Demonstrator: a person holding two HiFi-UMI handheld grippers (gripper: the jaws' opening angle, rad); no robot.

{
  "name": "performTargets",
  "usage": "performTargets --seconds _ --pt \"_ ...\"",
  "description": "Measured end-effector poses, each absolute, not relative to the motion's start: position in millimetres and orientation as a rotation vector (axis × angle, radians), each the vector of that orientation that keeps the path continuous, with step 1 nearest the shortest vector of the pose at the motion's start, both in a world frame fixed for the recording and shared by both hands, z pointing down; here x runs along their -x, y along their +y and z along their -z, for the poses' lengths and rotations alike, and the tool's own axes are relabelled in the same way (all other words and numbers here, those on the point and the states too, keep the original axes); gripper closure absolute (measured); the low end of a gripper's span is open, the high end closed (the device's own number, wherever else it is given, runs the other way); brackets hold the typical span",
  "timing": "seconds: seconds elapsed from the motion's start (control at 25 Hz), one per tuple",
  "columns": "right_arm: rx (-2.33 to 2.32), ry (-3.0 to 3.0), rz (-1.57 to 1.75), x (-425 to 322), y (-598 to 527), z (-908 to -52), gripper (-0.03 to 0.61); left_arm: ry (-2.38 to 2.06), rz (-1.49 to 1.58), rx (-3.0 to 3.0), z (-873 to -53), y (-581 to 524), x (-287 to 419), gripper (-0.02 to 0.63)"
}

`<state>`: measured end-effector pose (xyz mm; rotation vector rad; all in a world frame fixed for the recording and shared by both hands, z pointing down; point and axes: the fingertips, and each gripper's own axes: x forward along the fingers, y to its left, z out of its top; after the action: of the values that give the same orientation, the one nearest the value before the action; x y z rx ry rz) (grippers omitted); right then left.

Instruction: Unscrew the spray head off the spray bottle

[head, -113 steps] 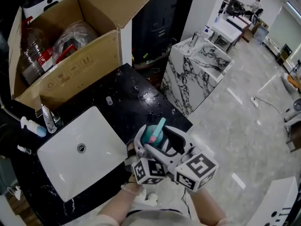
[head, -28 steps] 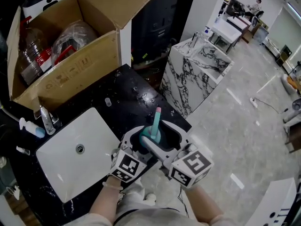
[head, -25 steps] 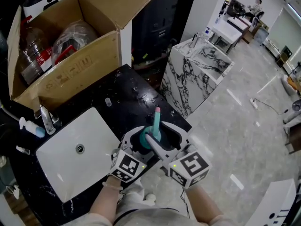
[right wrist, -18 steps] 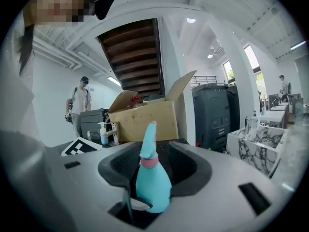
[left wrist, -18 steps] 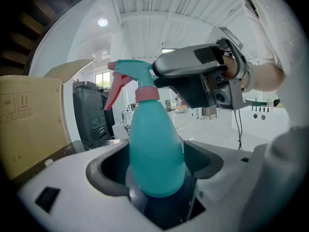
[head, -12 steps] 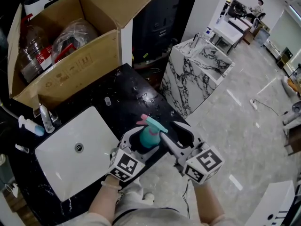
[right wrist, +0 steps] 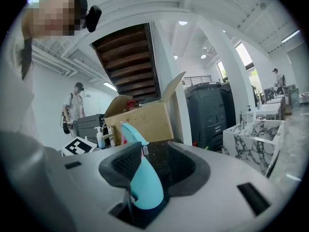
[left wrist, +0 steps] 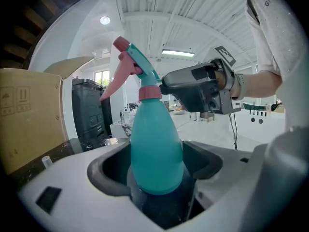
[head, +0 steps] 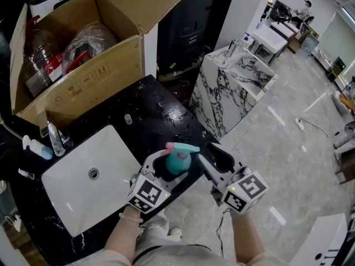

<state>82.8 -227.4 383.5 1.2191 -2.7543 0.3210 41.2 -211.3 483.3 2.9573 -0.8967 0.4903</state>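
Low in the middle of the head view, the teal spray bottle (head: 178,164) stood clamped in the left gripper's (head: 166,168) jaws, its spray head (head: 180,148) still on. At its right, the right gripper (head: 219,158) had just been closing its jaws, the bottle within their gap but ungripped. Any loosening at the collar was impossible to make out.

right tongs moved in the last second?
Yes. In the head view the right tongs slid right, away from the sink; their jaws have just been closing, with the spray bottle between them.
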Motion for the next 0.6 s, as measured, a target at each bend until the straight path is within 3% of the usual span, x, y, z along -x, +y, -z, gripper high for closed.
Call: performTargets --seconds 0.32,0.6 --pt "-1.303 -2.725 -0.327 -74.7 -246.9 -388.8 0.431 -0.903 -0.496 -2.957 -483.8 -211.3 -41.1 0.275" --pt "-1.161 -2.904 -0.423 -51.2 -201.0 -371.0 0.416 -0.909 -0.503 -2.953 -483.7 -212.4 -40.9 0.275"
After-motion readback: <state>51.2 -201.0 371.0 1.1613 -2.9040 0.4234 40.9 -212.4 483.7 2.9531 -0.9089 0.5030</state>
